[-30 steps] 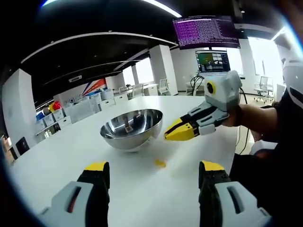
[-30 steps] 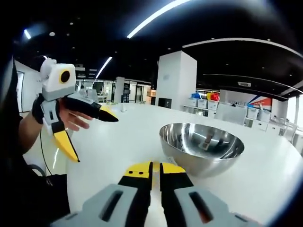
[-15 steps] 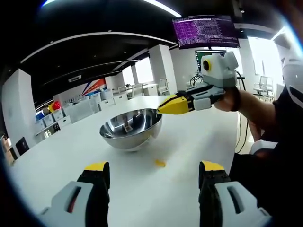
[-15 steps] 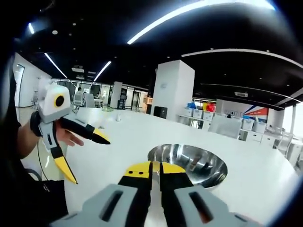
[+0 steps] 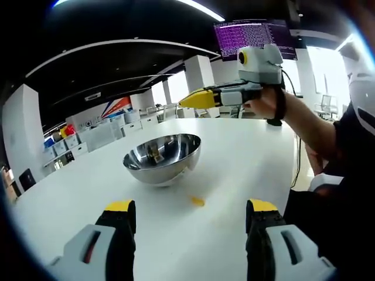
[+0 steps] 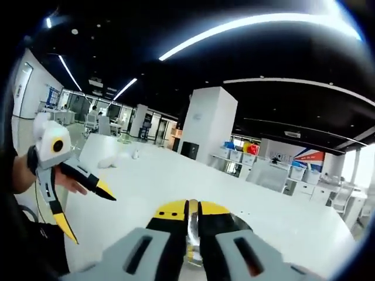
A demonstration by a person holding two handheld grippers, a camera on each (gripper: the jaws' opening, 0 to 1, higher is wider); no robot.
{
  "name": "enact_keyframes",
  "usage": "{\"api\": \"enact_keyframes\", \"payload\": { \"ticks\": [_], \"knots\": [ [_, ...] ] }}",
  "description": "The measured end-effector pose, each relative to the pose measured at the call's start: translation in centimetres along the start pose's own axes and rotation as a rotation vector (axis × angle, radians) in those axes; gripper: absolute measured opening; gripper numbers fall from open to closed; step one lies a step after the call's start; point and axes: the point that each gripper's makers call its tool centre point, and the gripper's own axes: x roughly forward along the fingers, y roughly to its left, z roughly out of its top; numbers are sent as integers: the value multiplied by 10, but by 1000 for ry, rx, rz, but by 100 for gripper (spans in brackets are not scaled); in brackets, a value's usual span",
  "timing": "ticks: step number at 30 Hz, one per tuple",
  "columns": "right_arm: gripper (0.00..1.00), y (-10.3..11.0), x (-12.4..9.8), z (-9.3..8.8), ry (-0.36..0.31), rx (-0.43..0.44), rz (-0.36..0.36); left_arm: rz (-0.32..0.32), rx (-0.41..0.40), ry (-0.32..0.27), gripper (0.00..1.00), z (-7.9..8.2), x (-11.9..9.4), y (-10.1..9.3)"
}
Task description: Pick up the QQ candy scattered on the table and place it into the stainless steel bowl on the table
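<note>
Right tool [image 5: 186,100] (jaws closed) has risen above the steel bowl [image 5: 162,158]; left tool [image 5: 186,208] stays open.

In my left gripper view the bowl [image 5: 162,158] sits on the table [image 5: 246,152] ahead of my left claw [image 5: 190,213], with one candy [image 5: 198,201] on the table just before it, between the bowl and my jaws, and another piece [image 5: 154,154] inside the bowl. My right claw [image 5: 188,100] hangs above and behind the bowl, over its far rim. In my right gripper view my left claw [image 6: 88,213] is off to the left above the table [image 6: 176,181], and the bowl [image 6: 237,221] lies just behind my right claw [image 6: 192,208].
</note>
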Motion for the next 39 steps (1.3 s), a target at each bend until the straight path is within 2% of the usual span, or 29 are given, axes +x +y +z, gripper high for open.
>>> {"api": "enact_keyframes", "payload": {
  "ticks": [4, 8, 20, 25, 28, 32, 39],
  "knots": [
    [5, -7, 8, 1, -1, -6, -10, 1, -2, 0, 77, -1, 0, 1],
    [5, -14, 19, -9, 17, 3, -18, 1, -4, -2, 77, -1, 0, 1],
    [5, -27, 43, -54, 101, 36, -41, 0, -7, 3, 77, -2, 1, 3],
    [5, -25, 56, -86, 164, 23, -49, -2, -7, 7, 77, -3, 2, 1],
    [5, -24, 59, -97, 181, 28, -51, -1, -6, 8, 76, -4, 1, 1],
    [5, -23, 60, -104, 201, 22, -53, 6, -8, 17, 76, -6, 0, 3],
    [6, -20, 59, -107, 208, 29, -44, 4, -6, 13, 76, -6, 0, 3]
  ]
}}
